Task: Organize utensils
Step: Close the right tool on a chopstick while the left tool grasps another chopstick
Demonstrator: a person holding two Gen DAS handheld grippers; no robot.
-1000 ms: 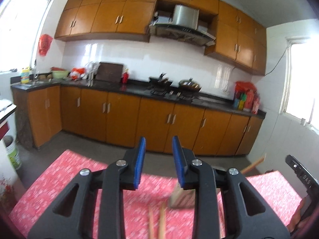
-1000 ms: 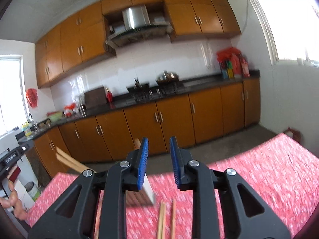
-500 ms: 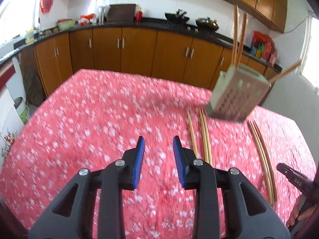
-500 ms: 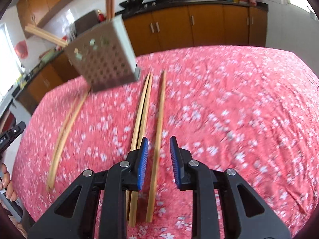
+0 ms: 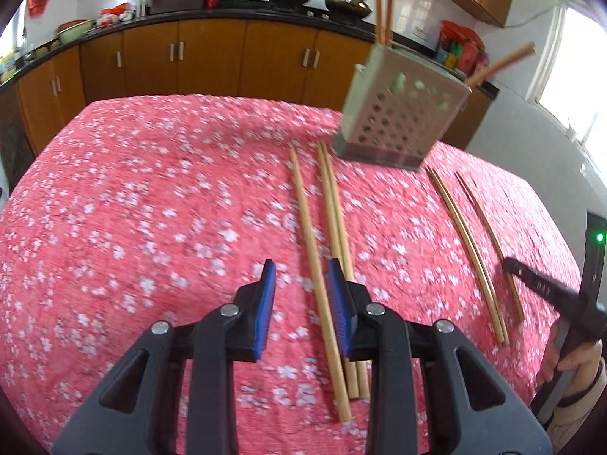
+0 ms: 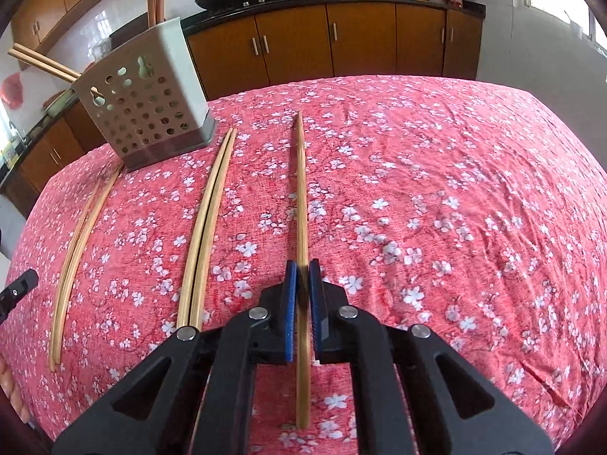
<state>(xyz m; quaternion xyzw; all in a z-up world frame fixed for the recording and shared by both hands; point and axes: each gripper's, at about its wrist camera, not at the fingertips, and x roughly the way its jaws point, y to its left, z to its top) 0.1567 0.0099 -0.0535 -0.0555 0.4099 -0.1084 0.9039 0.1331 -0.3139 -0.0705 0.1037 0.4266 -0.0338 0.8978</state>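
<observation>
Right wrist view: my right gripper [image 6: 302, 284] sits at lower centre, its blue pads [image 6: 290, 303] just closed and now pinching a single chopstick [image 6: 301, 189]; the stick runs from between the pads up toward the frame's middle and lies along the red floral tablecloth [image 6: 455, 189]; its near end pokes out below the pads. To its left a pair of chopsticks [image 6: 206, 227] lies side by side, touching; further left a second pair [image 6: 76, 246] curves along the cloth edge. The perforated grey utensil holder [image 6: 148, 113] stands upright at upper left, with chopsticks already inside, some upright, some leaning out to the left.

Left wrist view: my left gripper [image 5: 299, 299] at lower centre, jaws apart, having narrowed a little; one loose chopstick [image 5: 315, 242] passes between the pads, and I see no pad pressing on it; two more chopsticks [image 5: 335, 212] lie just right of it, running under the right pad. Holder [image 5: 402, 113] at upper right; two further pairs [image 5: 466, 242] lie to the right of it on the cloth [image 5: 151, 208]. The other gripper's body [image 5: 550, 292] and a hand [image 5: 580, 364] show at the right edge.
</observation>
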